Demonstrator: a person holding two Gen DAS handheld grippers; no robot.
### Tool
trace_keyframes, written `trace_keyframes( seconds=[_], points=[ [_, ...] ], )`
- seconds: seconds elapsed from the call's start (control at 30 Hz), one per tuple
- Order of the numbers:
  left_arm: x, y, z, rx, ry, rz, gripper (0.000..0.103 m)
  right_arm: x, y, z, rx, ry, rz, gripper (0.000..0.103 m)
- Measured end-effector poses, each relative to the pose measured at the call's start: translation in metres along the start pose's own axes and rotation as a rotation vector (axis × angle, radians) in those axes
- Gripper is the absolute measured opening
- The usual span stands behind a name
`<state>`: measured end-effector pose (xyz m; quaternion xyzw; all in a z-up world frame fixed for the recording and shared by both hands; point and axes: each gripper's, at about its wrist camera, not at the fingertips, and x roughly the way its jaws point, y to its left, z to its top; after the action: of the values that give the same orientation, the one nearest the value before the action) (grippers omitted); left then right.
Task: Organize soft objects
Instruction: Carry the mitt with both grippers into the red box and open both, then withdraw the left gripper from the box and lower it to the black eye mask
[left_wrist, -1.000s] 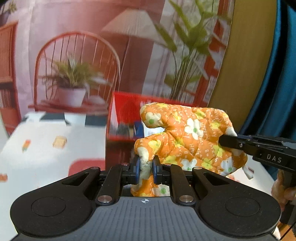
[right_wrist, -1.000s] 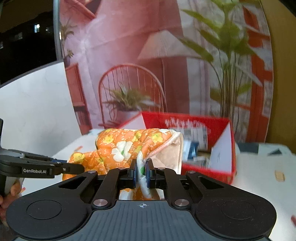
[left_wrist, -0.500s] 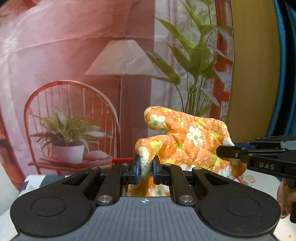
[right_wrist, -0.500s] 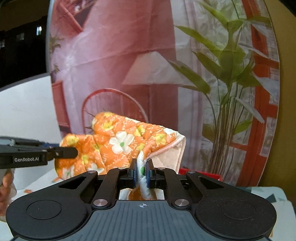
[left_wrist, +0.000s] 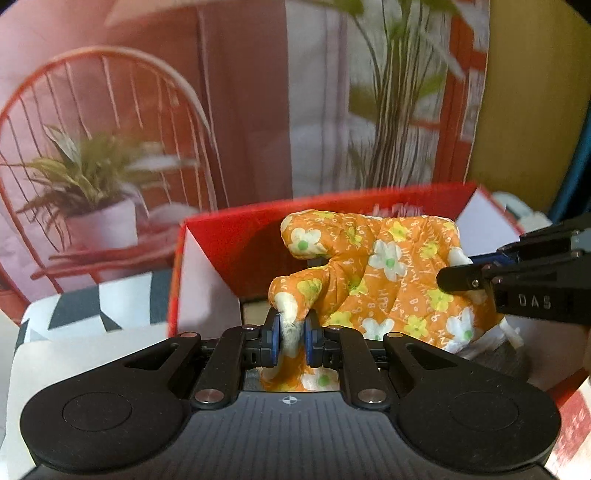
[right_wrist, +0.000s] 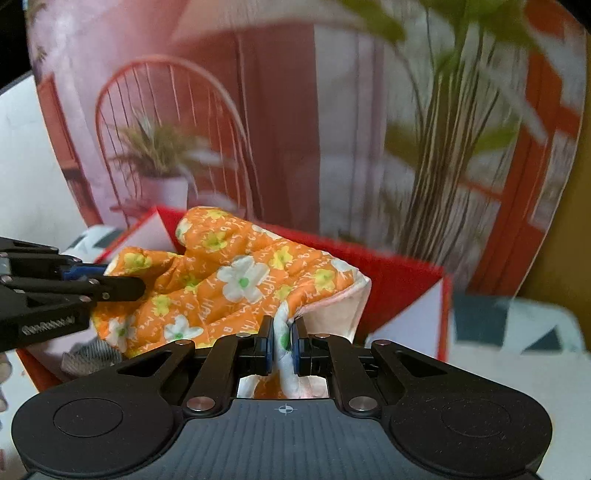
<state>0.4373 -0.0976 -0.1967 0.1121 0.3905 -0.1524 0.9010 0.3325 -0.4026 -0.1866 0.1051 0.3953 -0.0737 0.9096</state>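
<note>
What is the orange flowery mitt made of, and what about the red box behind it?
The orange oven mitt looks like quilted cotton fabric, matte and puffy: stitch lines dimple it, and it creases softly where it is pinched. Its paler lining seems plain cloth. The red box looks like thin cardboard, probably printed: flat stiff walls, sharp folded corners, red outside and white inside.

- This looks like a staged recording corner more than a lived-in room: the chair, potted plant and lamp are only printed on a hanging backdrop (left_wrist: 229, 110), whose cloth shows creases.
- The backdrop's edge ends against a plain mustard wall (left_wrist: 528, 110), with a blue curtain (left_wrist: 585, 162) at the far side.
- A red cardboard box (right_wrist: 399, 280) stands on a white table (right_wrist: 517, 369) with a black-and-white patterned cloth (left_wrist: 92, 302).
- The household feel comes from the props only.
</note>
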Motion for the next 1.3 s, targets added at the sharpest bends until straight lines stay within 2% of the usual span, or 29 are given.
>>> trace_keyframes(
  seconds=[0.4,0.63,0.73,0.93,1.0,1.03,1.1,1.13,1.23,1.3],
  points=[
    [0.021,0.001,-0.009,0.035,0.114,-0.015,0.015,0.033,-0.016,-0.001,0.107,0.201,0.019,0.010],
    [0.024,-0.004,-0.012,0.065,0.136,-0.008,0.017,0.041,-0.007,-0.001,0.065,0.274,0.005,0.010],
    [0.020,-0.001,-0.013,0.057,0.116,-0.016,0.019,0.043,-0.007,-0.001,0.064,0.283,-0.005,0.012],
    [0.003,0.000,-0.012,0.062,0.072,-0.017,0.043,0.037,-0.007,0.000,0.077,0.241,-0.072,0.025],
    [-0.006,0.001,-0.011,0.059,0.049,-0.019,0.049,0.032,-0.006,0.000,0.069,0.206,-0.088,0.035],
    [-0.012,0.001,-0.011,0.056,0.033,-0.021,0.055,0.029,-0.005,0.000,0.070,0.191,-0.090,0.042],
    [-0.022,0.002,-0.011,0.052,-0.002,-0.021,0.066,0.021,-0.004,0.000,0.069,0.155,-0.091,0.046],
    [-0.027,0.002,-0.011,0.051,-0.017,-0.016,0.073,0.017,-0.003,0.000,0.064,0.143,-0.092,0.051],
    [-0.042,0.001,-0.012,0.060,-0.053,0.020,0.092,0.002,0.000,0.000,0.045,0.100,-0.106,0.075],
    [-0.053,0.002,-0.013,0.057,-0.076,0.024,0.095,-0.009,0.002,-0.001,0.035,0.074,-0.119,0.082]
  ],
)
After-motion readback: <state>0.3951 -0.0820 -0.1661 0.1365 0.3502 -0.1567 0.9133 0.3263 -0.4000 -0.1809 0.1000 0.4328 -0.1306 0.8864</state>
